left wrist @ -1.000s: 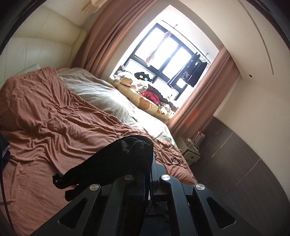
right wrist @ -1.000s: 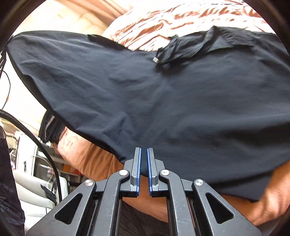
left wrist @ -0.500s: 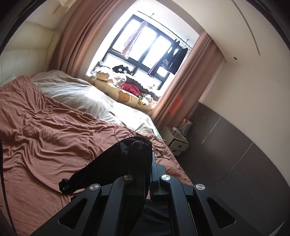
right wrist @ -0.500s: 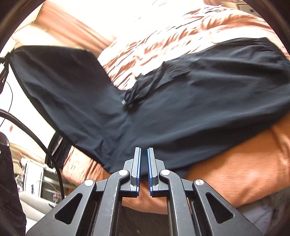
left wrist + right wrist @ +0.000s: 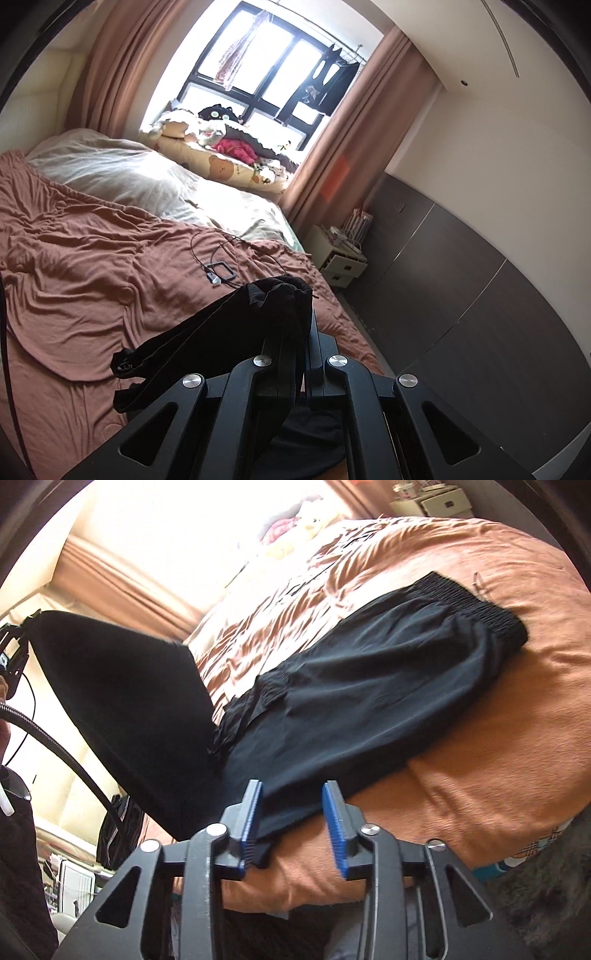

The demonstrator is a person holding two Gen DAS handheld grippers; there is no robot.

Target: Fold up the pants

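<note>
A bed [image 5: 92, 266] covered by a rumpled rust-brown spread is seen, with a pale sheet [image 5: 155, 184] lying at its far side. Beyond the bed, a black-framed window [image 5: 266, 74] is flooded with daylight and flanked by dusty-pink curtains [image 5: 354, 122]. Soft toys [image 5: 207, 129] are heaped below the window. Beside the bed's far corner, a white nightstand [image 5: 340, 254] is set against dark wall panels [image 5: 461, 280].

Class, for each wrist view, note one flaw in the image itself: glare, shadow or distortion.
Left wrist view: the window blows out white, and the backlit pants turn featureless black. Right wrist view: the top is overexposed, and fisheye bends the bed into a dome.
</note>
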